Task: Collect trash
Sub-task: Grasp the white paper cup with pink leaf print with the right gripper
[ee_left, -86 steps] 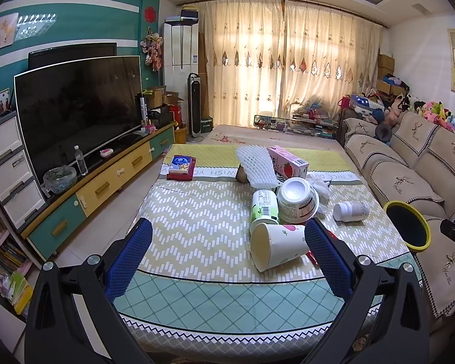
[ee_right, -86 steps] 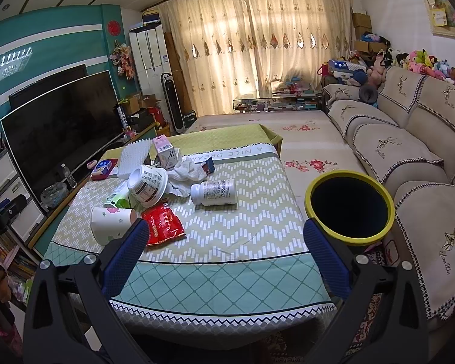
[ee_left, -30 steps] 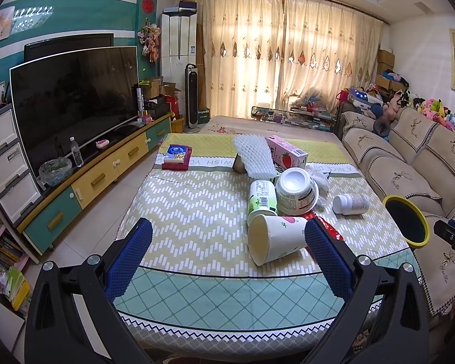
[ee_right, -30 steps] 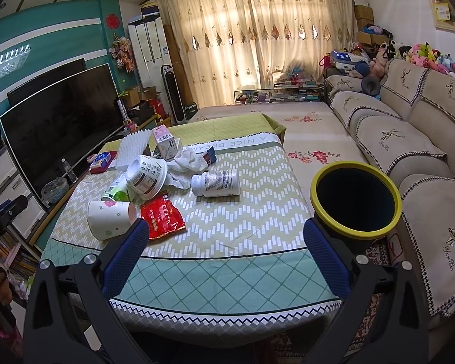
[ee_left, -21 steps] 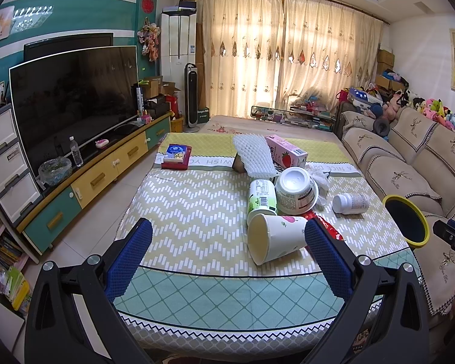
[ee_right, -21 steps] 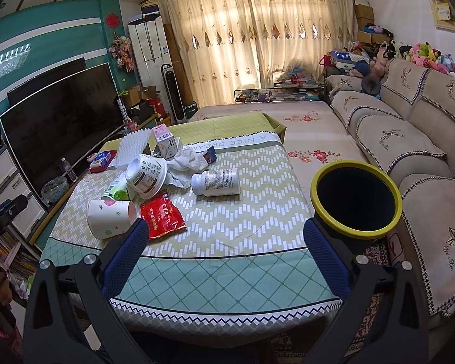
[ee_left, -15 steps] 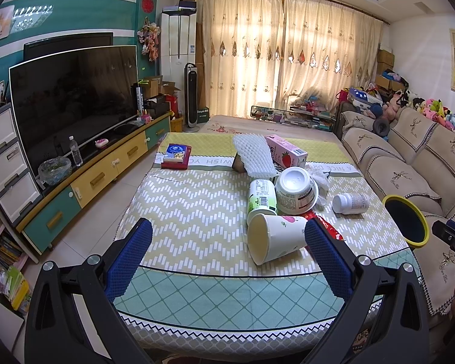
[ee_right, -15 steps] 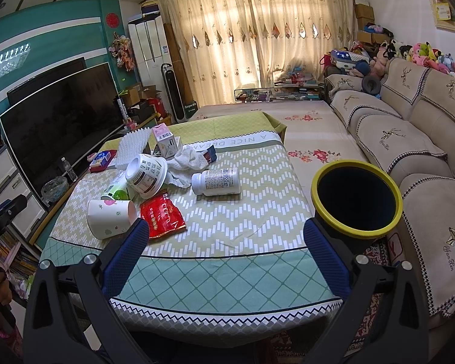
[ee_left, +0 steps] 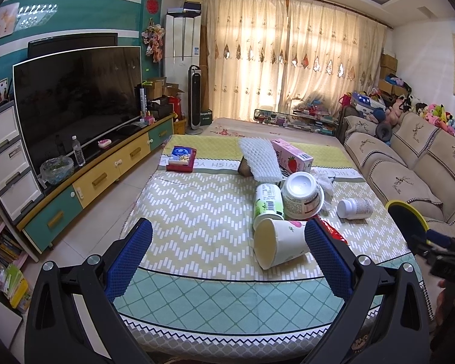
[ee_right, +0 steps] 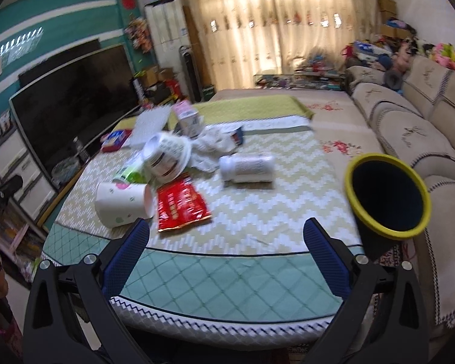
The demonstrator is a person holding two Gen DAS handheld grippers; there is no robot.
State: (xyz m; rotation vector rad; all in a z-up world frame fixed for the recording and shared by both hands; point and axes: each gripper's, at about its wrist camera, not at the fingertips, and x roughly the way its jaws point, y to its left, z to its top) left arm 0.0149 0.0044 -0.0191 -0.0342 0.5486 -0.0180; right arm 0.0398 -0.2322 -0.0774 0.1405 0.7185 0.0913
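Living-room table holds uncollected litter beside the yellow-rimmed bin. Left gripper and right gripper both hang released, empty; judging by position, the next step is closing on the paper cup

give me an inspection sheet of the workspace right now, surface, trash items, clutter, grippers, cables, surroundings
Surface: table under a zigzag-patterned cloth.
Job's things: paper cup on its side; red packet flat beside it; white bottle lying down; tipped white bowl; green-labelled cup lying down; crumpled tissue; pink carton; white foam net. Yellow-rimmed bin stands off the table's right side.
Clutter: blue-and-red box at the far left corner.
Grippers: left gripper open, holding nothing; right gripper open, holding nothing.
Cables: nothing seen.
Surroundings: TV left, sofa right, curtains behind.
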